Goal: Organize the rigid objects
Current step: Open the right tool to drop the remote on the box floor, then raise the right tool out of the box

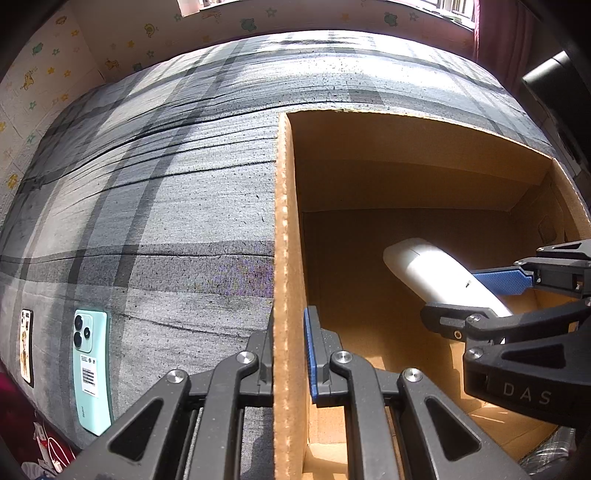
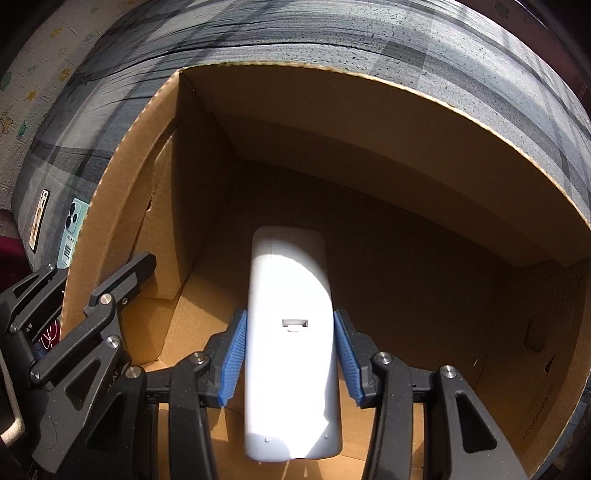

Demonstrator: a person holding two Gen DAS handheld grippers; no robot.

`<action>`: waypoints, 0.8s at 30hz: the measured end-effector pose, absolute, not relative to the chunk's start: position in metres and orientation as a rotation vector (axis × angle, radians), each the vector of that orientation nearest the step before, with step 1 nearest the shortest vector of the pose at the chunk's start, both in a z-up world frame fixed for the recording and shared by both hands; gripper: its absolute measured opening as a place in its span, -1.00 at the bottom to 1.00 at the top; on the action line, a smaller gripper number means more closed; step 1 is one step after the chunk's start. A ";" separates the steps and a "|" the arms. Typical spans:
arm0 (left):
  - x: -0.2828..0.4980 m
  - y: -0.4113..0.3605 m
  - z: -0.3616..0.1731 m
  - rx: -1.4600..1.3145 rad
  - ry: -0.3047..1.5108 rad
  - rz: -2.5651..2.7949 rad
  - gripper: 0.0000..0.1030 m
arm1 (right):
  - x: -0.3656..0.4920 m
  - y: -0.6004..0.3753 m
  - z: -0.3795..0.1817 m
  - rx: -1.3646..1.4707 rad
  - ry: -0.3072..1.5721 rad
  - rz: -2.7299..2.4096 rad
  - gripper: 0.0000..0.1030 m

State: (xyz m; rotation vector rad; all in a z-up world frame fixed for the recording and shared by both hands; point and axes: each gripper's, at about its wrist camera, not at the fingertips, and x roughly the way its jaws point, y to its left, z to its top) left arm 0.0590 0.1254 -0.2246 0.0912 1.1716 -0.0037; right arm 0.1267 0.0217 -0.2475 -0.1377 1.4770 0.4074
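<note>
A cardboard box [image 1: 284,236] stands open on a grey plaid bed. My left gripper [image 1: 290,354] is shut on the box's left wall, one finger outside and one inside; it also shows in the right wrist view [image 2: 103,291]. My right gripper [image 2: 290,354] holds a white remote control [image 2: 291,332] back side up, inside the box above its floor; its blue pads [image 2: 234,358] sit at both sides of the remote. The remote [image 1: 439,277] and right gripper [image 1: 491,291] show in the left wrist view too. A mint-green phone [image 1: 90,369] and a patterned phone [image 1: 26,347] lie on the bed, left of the box.
The plaid bedcover [image 1: 166,184] stretches left and beyond the box. A wall with cartoon stickers [image 1: 44,66] runs behind the bed. A dark red curtain [image 1: 506,33] hangs at the far right. Clutter with cables [image 1: 48,446] lies below the bed's left edge.
</note>
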 end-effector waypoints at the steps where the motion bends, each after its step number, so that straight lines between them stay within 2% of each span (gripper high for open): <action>1: 0.059 0.125 -0.225 0.092 1.172 -0.003 -0.78 | 0.127 0.022 -0.250 -0.138 1.483 0.407 -0.03; 13: 0.059 0.126 -0.226 0.094 1.177 0.000 -0.77 | 0.136 0.018 -0.259 -0.124 1.505 0.403 0.00; 18: 0.060 0.126 -0.226 0.094 1.178 0.001 -0.77 | 0.139 0.013 -0.248 -0.112 1.461 0.373 0.38; 20: 0.060 0.126 -0.226 0.095 1.178 0.001 -0.77 | 0.138 0.009 -0.243 -0.113 1.440 0.362 0.60; 24: 0.060 0.126 -0.226 0.097 1.177 0.003 -0.77 | 0.134 0.007 -0.229 -0.139 1.402 0.337 0.72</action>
